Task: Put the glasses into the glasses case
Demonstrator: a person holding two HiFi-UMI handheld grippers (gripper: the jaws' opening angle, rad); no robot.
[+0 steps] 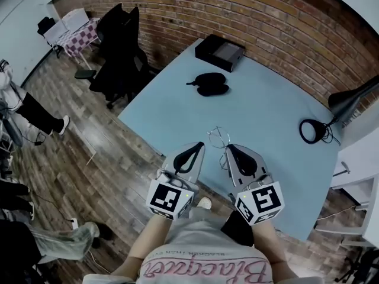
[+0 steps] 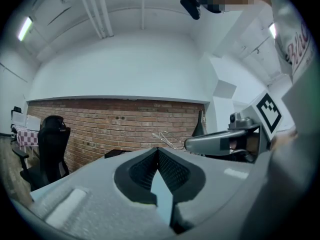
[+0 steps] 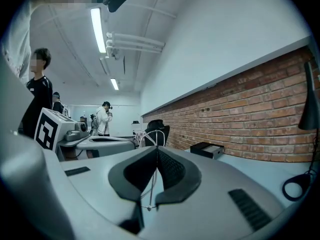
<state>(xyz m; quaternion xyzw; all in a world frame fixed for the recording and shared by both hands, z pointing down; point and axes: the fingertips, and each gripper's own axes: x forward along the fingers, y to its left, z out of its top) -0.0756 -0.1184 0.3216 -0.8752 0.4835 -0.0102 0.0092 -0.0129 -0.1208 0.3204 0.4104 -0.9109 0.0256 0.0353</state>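
Note:
The thin wire-framed glasses (image 1: 218, 137) hang over the near part of the light blue table (image 1: 266, 105), held at one temple arm by my right gripper (image 1: 228, 148), which is shut on them. In the right gripper view the arm runs down between the closed pads and the lenses (image 3: 149, 136) stick out ahead of the right gripper (image 3: 157, 149). My left gripper (image 1: 198, 146) is just to the left, shut with nothing in it (image 2: 158, 152). The black glasses case (image 1: 208, 84) lies open farther back on the table, well beyond both grippers.
A black box (image 1: 220, 52) sits at the table's far corner by the brick wall. A black desk lamp (image 1: 353, 99) with a looped cable (image 1: 312, 131) is at the right. Black office chairs (image 1: 121, 46) stand left of the table. People stand in the room (image 3: 104, 118).

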